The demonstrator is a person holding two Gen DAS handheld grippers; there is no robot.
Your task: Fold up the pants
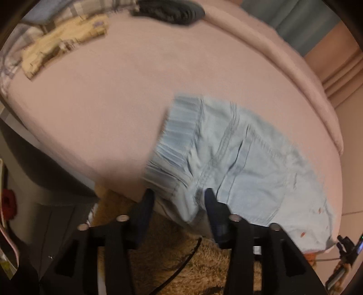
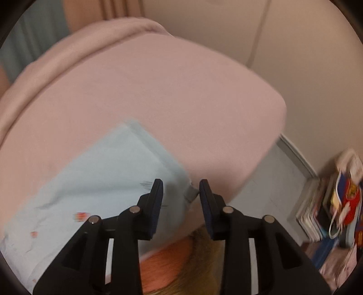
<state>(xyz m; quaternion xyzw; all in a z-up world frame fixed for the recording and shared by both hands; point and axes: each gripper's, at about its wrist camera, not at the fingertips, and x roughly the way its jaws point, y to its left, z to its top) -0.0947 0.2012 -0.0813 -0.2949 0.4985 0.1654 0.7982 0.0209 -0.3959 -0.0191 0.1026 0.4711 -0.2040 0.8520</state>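
Light blue pants (image 1: 238, 163) lie on a pink bed (image 1: 136, 109), near its front edge. In the left wrist view the gathered waistband end points left, and part of it hangs over the edge. My left gripper (image 1: 179, 195) is open, its jaws either side of that waistband corner, not closed on it. In the right wrist view the leg end of the pants (image 2: 109, 172) lies flat. My right gripper (image 2: 181, 185) is open over the hem corner. Small orange marks dot the fabric.
A beige garment (image 1: 63, 45) and a dark garment (image 1: 168, 11) lie at the far side of the bed. A shaggy tan rug (image 1: 181, 261) covers the floor below. Books and bags (image 2: 335, 204) stand by the wall to the right.
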